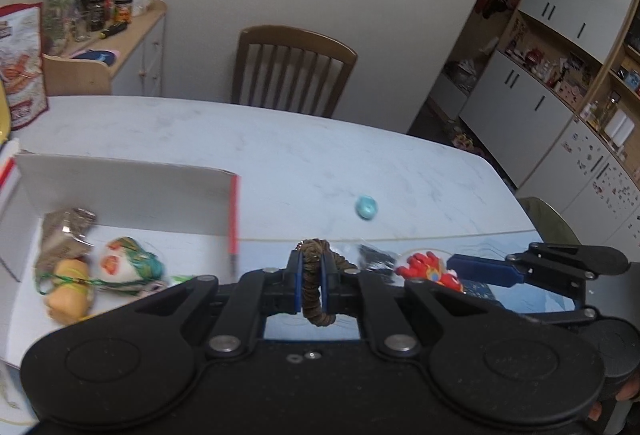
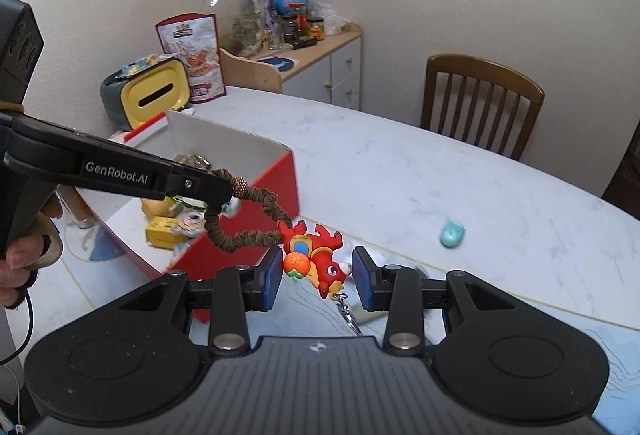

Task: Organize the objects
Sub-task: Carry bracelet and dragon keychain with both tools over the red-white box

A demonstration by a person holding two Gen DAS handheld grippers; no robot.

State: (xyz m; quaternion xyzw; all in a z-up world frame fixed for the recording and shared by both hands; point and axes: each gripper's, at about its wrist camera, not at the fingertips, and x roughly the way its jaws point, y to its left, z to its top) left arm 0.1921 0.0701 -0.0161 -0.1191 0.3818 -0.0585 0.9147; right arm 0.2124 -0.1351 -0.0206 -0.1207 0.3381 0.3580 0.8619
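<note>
A brown braided cord loop (image 1: 311, 295) (image 2: 248, 219) is clamped in my left gripper (image 1: 310, 259) (image 2: 224, 191), which is shut on it. From the cord's far end hangs a red dragon charm (image 2: 316, 261) (image 1: 430, 269) with a key chain dangling below. My right gripper (image 2: 318, 277) is open, and the charm sits between its blue pads (image 2: 274, 277), close to both. Just left is the red-sided white box (image 2: 290, 183) (image 1: 120, 195), which holds several small toys and packets. A small turquoise object (image 1: 366, 207) (image 2: 452, 233) lies on the white table (image 1: 320, 155).
A wooden chair (image 1: 292, 75) (image 2: 480, 103) stands behind the table. A cluttered sideboard (image 1: 132, 31) lines the wall. Near the box stand a yellow tissue holder (image 2: 154, 95) and a snack bag (image 2: 196, 55). A pale blue mat (image 2: 560, 363) covers the near table. Cupboards (image 1: 560, 55) fill the right.
</note>
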